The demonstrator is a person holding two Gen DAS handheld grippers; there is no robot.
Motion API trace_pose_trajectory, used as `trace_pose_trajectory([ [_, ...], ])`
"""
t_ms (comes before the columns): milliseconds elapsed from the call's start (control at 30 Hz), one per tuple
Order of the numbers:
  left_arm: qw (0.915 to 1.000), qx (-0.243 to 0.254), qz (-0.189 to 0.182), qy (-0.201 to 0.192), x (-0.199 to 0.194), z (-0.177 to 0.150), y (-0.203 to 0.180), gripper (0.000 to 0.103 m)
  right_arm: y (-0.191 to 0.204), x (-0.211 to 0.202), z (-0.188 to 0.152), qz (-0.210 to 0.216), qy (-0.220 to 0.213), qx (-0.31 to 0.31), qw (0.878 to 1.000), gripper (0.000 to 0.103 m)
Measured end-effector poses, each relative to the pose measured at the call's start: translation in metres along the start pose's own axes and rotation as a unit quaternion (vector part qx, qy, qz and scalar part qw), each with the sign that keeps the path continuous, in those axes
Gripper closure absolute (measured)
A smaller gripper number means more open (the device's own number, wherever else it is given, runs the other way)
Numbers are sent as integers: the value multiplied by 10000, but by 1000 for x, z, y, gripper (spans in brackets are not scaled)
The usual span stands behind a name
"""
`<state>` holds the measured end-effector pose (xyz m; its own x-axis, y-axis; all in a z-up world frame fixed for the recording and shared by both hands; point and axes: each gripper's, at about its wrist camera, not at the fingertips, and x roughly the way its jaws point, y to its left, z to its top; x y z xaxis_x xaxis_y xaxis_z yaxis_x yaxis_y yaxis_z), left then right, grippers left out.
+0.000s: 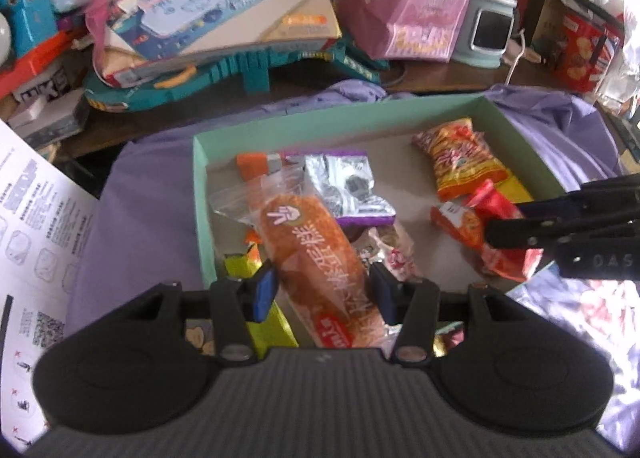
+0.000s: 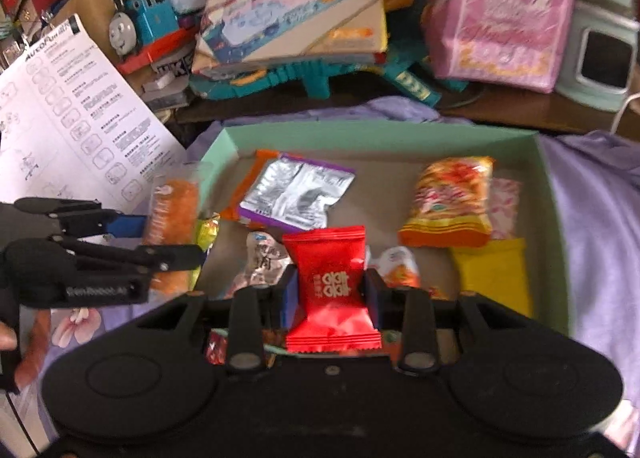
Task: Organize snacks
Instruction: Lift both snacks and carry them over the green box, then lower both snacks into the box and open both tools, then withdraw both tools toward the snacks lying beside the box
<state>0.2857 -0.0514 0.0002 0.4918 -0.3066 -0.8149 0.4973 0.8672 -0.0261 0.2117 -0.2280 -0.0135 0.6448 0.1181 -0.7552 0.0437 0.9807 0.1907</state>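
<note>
I have most snacks already lying in the green box (image 2: 554,217). My left gripper (image 1: 323,290) pinches a long cake packet (image 1: 316,258) over the box's near-left corner; my right gripper (image 2: 331,294) clamps a red candy packet (image 2: 330,290) above its near edge. Both remain to be placed.

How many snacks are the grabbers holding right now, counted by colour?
Orange: 1, the cake bar in the left gripper.
Red: 1, the red packet in the right gripper.
Total: 2.
</note>
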Motion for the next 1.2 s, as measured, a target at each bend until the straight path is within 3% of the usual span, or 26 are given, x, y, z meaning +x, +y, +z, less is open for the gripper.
trace_pose_trajectory([
  [233,9999,-27,-30,134,23,0,9,54,4,38,0,0,278,36,9996,69],
  [333,9999,-44,83,123,27,-2,9,51,-1,41,-3,27,277,103,9996,60],
  [367,9999,-59,126,91,26,-2,9,39,-3,40,-4,57,258,140,9996,47],
  [400,9998,-80,158,56,25,-2,9,19,-4,39,-4,64,219,168,9996,41],
  [433,9997,-122,224,-12,23,-2,9,9,-5,35,-5,54,131,173,9997,28],
  [467,9993,-152,311,-125,19,-2,8,0,-5,30,-5,29,34,152,9999,24],
  [533,9988,-149,389,-267,12,-1,6,0,-3,23,-4,-13,-87,87,9999,23],
  [700,9983,-186,408,-362,-7,2,-2,0,0,2,-5,-146,-340,-61,9993,10],
  [1200,9965,-89,569,-609,-76,-28,-22,0,7,-66,-30,-179,-696,-164,9973,10],
])
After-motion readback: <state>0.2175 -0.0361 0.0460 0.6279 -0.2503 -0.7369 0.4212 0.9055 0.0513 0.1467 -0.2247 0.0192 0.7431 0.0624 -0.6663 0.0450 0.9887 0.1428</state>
